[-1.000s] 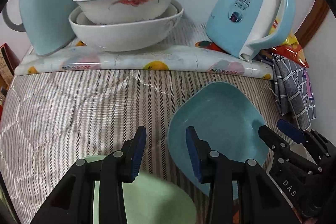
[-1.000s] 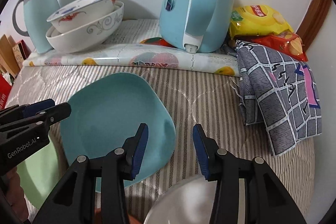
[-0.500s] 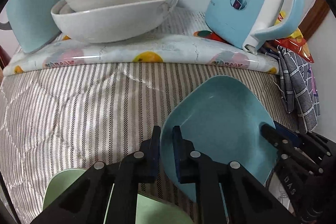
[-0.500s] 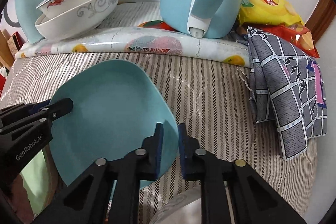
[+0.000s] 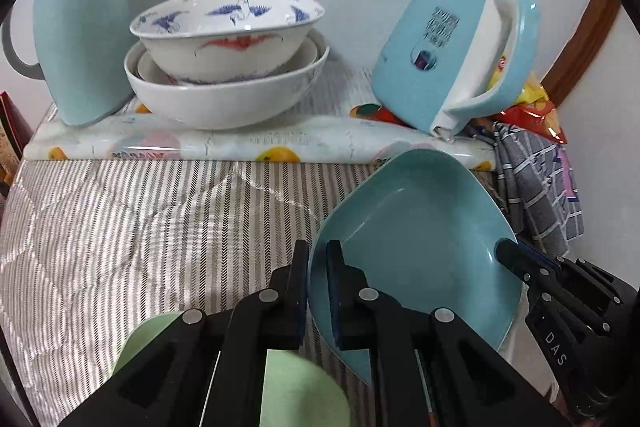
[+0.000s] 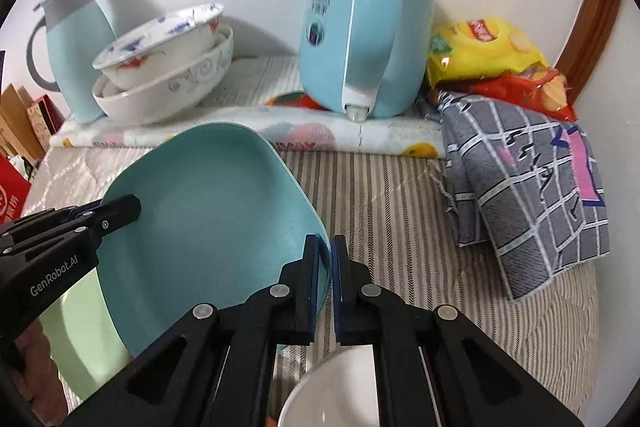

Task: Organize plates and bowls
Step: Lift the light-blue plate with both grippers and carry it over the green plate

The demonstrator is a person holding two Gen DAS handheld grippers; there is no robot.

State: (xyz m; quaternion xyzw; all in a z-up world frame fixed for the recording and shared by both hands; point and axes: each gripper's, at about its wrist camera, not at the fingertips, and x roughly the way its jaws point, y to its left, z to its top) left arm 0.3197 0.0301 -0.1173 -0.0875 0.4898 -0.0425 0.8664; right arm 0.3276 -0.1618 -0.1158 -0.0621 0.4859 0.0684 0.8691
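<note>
A teal squarish plate (image 5: 424, 247) is held tilted above the striped cloth by both grippers. My left gripper (image 5: 318, 259) is shut on its left rim. My right gripper (image 6: 325, 255) is shut on its right rim; the plate also shows in the right wrist view (image 6: 212, 203). A pale green plate (image 5: 304, 387) lies below the left gripper and shows at the lower left of the right wrist view (image 6: 80, 339). Stacked white bowls (image 5: 224, 67) with blue and red patterns stand at the back left on the fruit-print mat (image 5: 224, 143). A white bowl (image 6: 336, 395) sits under the right gripper.
A teal thermos jug (image 5: 80, 27) stands left of the bowls. A light blue kettle (image 6: 364, 19) stands at the back right. Snack bags (image 6: 492, 47) and a grey checked cloth (image 6: 528, 195) lie at the right. The wall is close behind.
Both grippers closed on the teal plate's opposite rims and lifted it off the cloth, tilted; both cameras rose and pulled back slightly.
</note>
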